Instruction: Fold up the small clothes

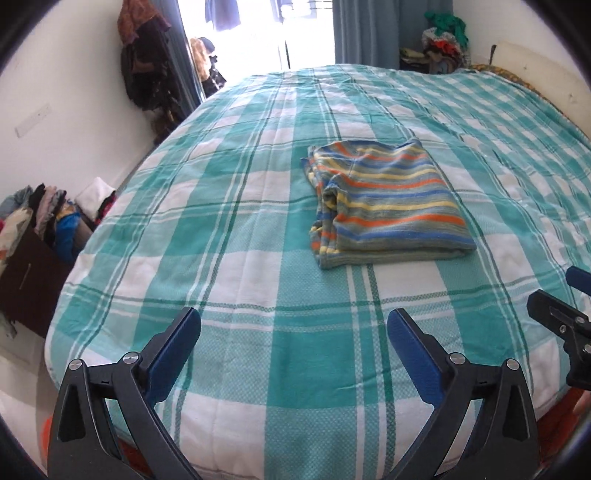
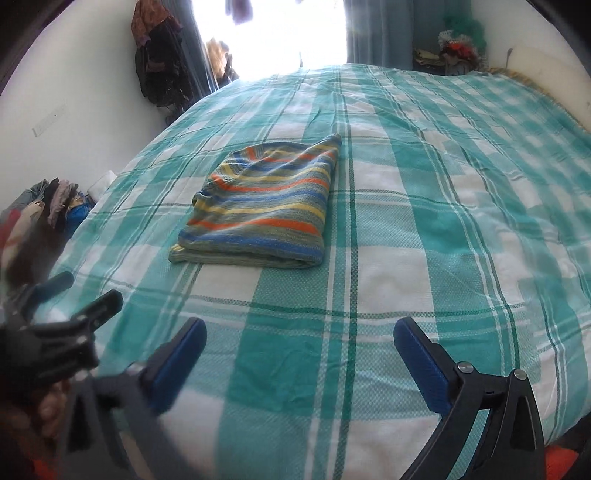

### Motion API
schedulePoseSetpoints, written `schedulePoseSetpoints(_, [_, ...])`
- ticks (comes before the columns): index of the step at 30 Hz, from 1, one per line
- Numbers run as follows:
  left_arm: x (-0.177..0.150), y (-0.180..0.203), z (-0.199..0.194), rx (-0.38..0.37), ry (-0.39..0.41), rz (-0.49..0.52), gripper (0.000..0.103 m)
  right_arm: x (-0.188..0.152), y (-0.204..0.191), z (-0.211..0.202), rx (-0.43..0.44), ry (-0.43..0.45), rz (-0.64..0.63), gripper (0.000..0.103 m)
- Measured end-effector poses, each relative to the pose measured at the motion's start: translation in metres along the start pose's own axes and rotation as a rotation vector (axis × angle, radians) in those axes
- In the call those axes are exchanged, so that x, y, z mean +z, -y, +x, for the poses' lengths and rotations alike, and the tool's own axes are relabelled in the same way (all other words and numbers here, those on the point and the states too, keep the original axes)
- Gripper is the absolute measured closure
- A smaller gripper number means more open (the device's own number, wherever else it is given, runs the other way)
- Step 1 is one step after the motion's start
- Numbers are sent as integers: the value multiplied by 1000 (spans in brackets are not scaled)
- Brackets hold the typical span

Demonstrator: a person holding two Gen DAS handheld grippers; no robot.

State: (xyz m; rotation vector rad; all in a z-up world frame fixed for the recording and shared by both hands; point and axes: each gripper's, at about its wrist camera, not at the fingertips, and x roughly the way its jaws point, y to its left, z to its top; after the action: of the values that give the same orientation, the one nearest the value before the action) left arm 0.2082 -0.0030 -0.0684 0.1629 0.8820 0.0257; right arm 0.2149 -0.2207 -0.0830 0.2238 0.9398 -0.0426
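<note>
Striped garment (image 1: pixel 388 201): folded into a compact, roughly rectangular bundle with orange, blue, yellow and grey-green stripes; it lies flat on the bed, around the middle of the near half; in the right wrist view it appears again (image 2: pixel 258 206), left of centre.
Garment edges: layered folds show along its left side in the left wrist view; the near edge is a rounded fold.
Bed (image 1: pixel 229 236): covered by a teal-and-white checked spread that carries the garment and nothing else visible.
Left tool (image 1: pixel 293 328): jaws spread wide, blue pads apart, holding nothing; it hovers over the near edge of the bed, well short of the garment.
Right tool (image 2: pixel 299 336): jaws also spread wide and empty, above the near part of the bed, apart from the garment.
Tools together: each appears at the edge of the other's view, side by side.
Clothes pile (image 1: pixel 48 214): stacked on the floor left of the bed.
Hanging clothes (image 1: pixel 147 55): dark garments against the left wall.
Curtains (image 1: pixel 384 26): blue-grey, beside a bright window beyond the bed.
</note>
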Motion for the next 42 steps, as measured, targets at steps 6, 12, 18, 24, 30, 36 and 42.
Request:
schedulePoseSetpoints(6, [-2, -14, -18, -5, -32, -26, 2, 9, -19, -26, -42, 51, -50, 2])
schedulePoseSetpoints(12, [-1, -24, -37, -34, -18, -48, 2, 14, -30, -46, -23, 59, -23, 1])
schedulePoseSetpoints(18, [2, -30, -41, -84, -62, -78, 2, 17, -47, -60, -40, 36, -74, 1])
schedulePoseSetpoints(24, [5, -33, -48, -68, -44, -80, 1, 17, -54, -70, -40, 31, -80, 1])
schedulePoseSetpoints(30, [15, -34, -62, -56, -15, -77, 1, 23, -57, -77, -86, 34, -79, 1])
schedulePoseSetpoints(36, [18, -27, -66, -51, -7, -60, 0, 25, -56, -81, -97, 37, -83, 1])
schedulePoseSetpoints(42, [23, -25, -72, -30, -1, -65, 1, 28, -55, -90, -136, 44, -93, 1])
